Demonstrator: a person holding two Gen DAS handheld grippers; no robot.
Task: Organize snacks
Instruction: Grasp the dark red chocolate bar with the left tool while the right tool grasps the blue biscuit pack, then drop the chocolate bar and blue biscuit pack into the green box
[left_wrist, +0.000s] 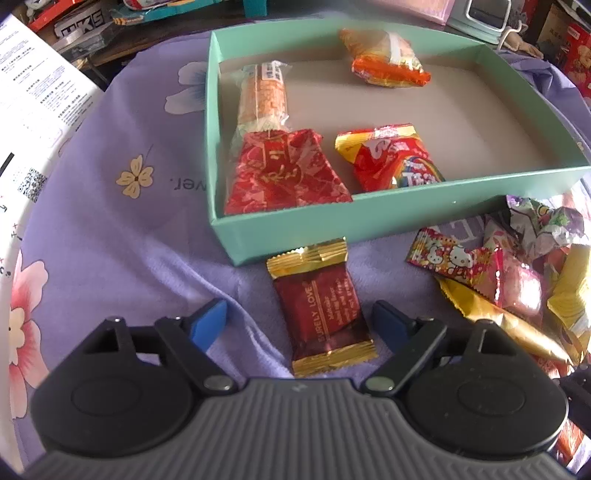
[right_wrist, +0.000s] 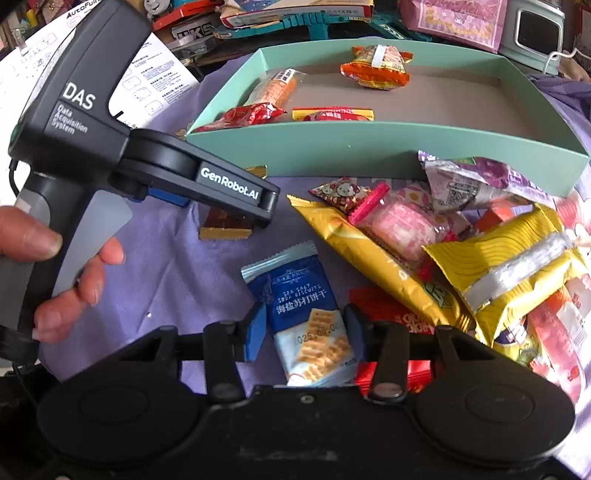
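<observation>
Now the spread left tool (left_wrist: 299, 321) straddles the maroon chocolate packet (left_wrist: 320, 314), untouched.

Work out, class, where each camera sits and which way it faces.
Left wrist: on the left tongs, looking forward and down at a dark-red gold-ended foil snack packet between its open blue pads.
Right wrist: on the right tongs, facing a blue-and-white biscuit packet; the person's left hand shows.
Both views share the mint-green cardboard box.
</observation>
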